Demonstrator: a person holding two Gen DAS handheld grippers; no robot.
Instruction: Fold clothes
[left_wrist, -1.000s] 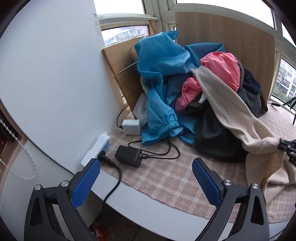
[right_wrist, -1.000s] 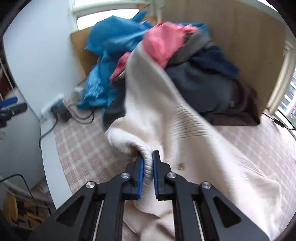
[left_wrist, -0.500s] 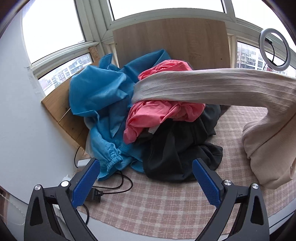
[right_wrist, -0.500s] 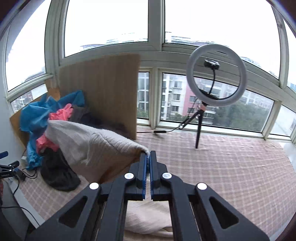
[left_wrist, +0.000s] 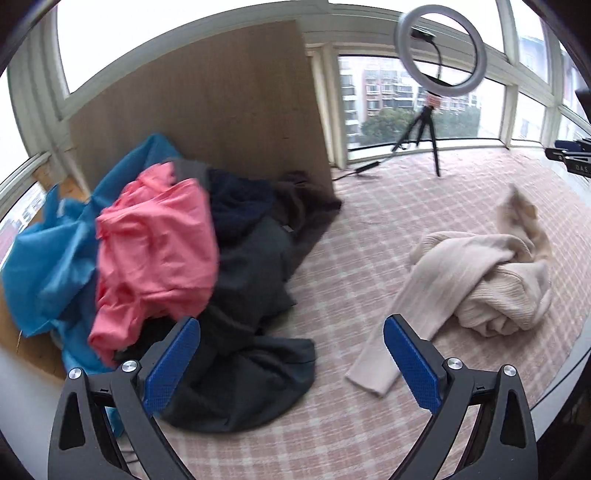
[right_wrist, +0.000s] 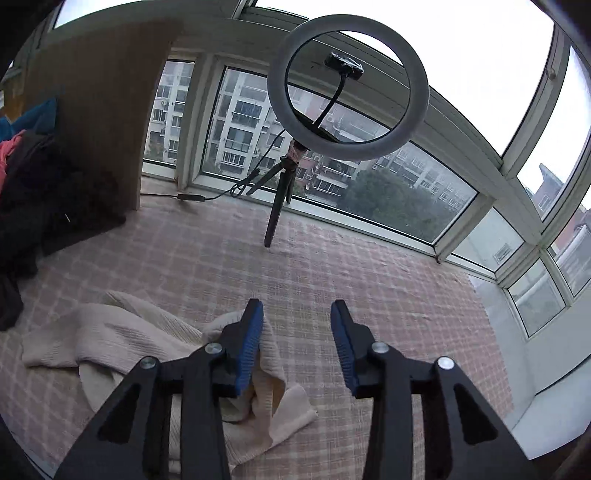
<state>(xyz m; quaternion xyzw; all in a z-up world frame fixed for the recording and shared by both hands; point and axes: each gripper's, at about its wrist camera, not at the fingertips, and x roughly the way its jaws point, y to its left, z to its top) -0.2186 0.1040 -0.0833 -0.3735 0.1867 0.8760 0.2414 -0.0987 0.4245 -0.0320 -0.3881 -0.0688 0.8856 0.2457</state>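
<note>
Cream ribbed sweater (left_wrist: 491, 280), pink-and-white checked cloth (left_wrist: 369, 236), coral top (left_wrist: 155, 236), blue garment (left_wrist: 48, 266), charcoal clothes (left_wrist: 251, 354)

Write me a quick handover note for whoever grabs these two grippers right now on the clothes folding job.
Left gripper: open, empty, hanging over the dark clothes at the near edge of the pile.
Right gripper: jaws opening, nothing pressed between the pads; the cream sweater lies just below and beside its left finger.
Things: the cream sweater sits crumpled on the checked mat, apart from the pile, one sleeve stretched toward the near edge. Blue, pink and dark garments are heaped against the wooden board.
Done: one sweater separated out.
Left: spread it flat, fold it, then work through the pile.
</note>
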